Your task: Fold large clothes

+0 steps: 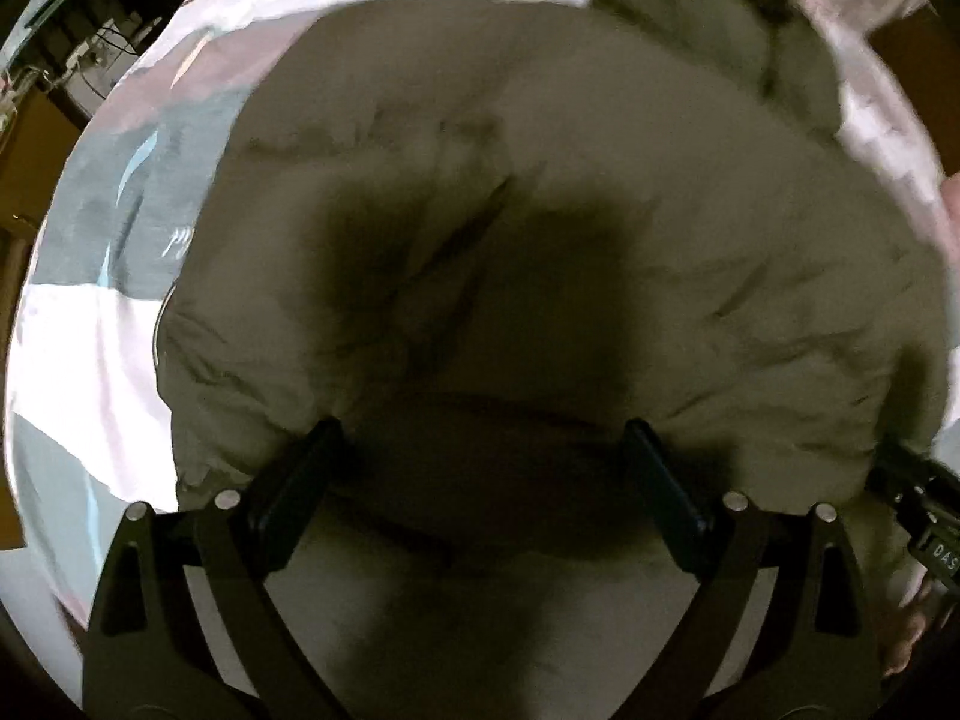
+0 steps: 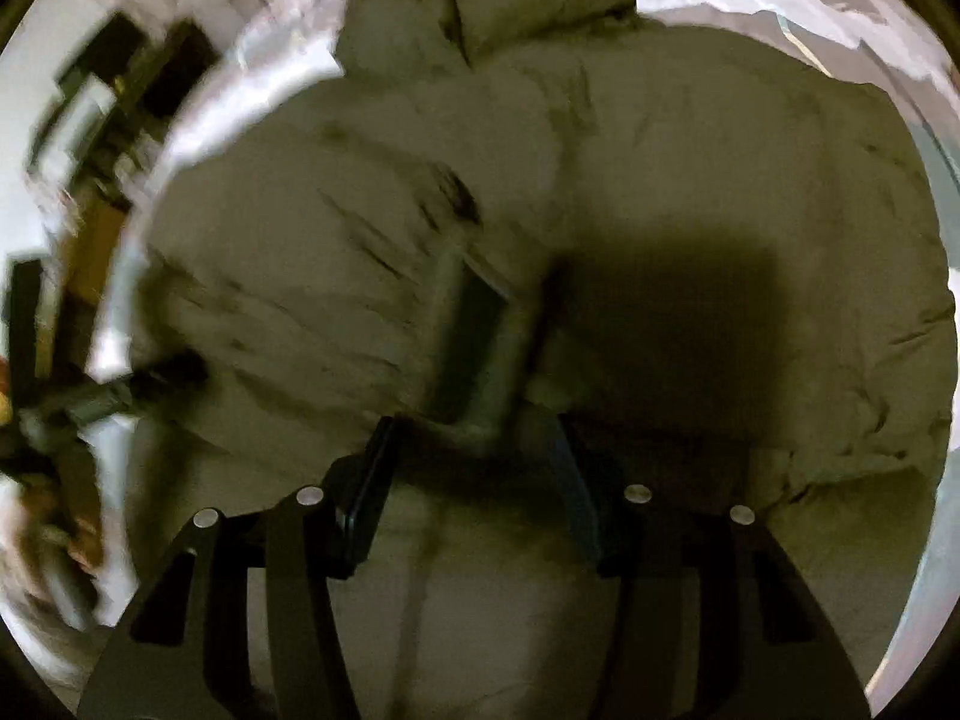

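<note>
A large olive-green padded jacket (image 1: 540,210) lies spread over a bedsheet (image 1: 90,324) of pale pink, white and grey-blue blocks. In the left wrist view, the left gripper (image 1: 483,456) hangs low over the jacket's near edge, its two black fingers spread wide, nothing pinched between them. At the jacket's right edge, part of the other black tool shows. In the right wrist view, the right gripper (image 2: 468,468) is partly spread, with a fold of jacket (image 2: 660,150) fabric bunched between its fingers (image 2: 369,480); motion blur hides whether they grip it.
</note>
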Tool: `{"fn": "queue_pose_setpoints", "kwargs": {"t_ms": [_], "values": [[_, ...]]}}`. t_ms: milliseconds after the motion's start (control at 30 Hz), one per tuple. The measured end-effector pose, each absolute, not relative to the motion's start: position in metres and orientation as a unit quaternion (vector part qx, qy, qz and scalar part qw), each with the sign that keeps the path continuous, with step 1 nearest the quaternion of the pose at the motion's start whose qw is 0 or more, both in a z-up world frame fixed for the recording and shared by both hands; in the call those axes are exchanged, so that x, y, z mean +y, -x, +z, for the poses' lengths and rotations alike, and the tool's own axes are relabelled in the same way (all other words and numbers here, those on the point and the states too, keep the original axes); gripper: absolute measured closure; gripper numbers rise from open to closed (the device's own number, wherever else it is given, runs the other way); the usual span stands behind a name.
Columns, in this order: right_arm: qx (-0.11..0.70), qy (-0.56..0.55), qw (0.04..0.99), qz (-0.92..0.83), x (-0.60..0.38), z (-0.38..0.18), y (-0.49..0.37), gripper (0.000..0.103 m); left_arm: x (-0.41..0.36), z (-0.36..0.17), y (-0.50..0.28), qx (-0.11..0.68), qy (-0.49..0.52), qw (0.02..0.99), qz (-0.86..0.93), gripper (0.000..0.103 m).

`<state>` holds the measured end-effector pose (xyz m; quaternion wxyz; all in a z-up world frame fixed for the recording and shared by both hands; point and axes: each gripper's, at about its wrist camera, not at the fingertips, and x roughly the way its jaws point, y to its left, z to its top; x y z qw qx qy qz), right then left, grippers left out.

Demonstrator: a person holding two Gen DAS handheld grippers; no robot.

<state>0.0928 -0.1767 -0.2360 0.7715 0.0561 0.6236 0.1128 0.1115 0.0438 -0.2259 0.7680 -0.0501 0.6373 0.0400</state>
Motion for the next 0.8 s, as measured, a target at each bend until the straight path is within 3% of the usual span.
{"fn": "queue_pose_setpoints", "kwargs": {"t_ms": [100, 267, 333, 467, 567, 667, 800], "values": [[0.636, -0.052, 0.761, 0.120, -0.176, -0.247, -0.094, 0.043, 0.049, -0.223, -0.107, 0.639, 0.064, 0.766, 0.042, 0.006], [0.648, -0.043, 0.749, 0.128, -0.187, -0.207, -0.077, 0.024, 0.048, -0.181, -0.089, 0.618, 0.080, 0.782, 0.008, 0.006], [0.657, -0.009, 0.736, 0.163, -0.181, -0.201, -0.062, 0.024, 0.048, -0.176, -0.074, 0.634, 0.092, 0.768, -0.015, 0.006], [0.684, 0.074, 0.707, 0.167, -0.173, -0.236, -0.024, 0.023, 0.047, -0.200, -0.035, 0.679, 0.064, 0.730, -0.043, 0.006], [0.668, 0.128, 0.713, 0.171, -0.163, -0.260, -0.007, 0.005, 0.049, -0.237, -0.013, 0.714, 0.008, 0.700, -0.020, 0.005], [0.662, 0.156, 0.709, 0.184, -0.158, -0.250, -0.002, 0.005, 0.043, -0.240, 0.000, 0.696, -0.044, 0.716, -0.023, 0.004], [0.629, 0.111, 0.758, 0.136, -0.195, -0.208, -0.005, 0.006, 0.049, -0.226, 0.016, 0.680, -0.060, 0.731, -0.004, 0.004]]}}
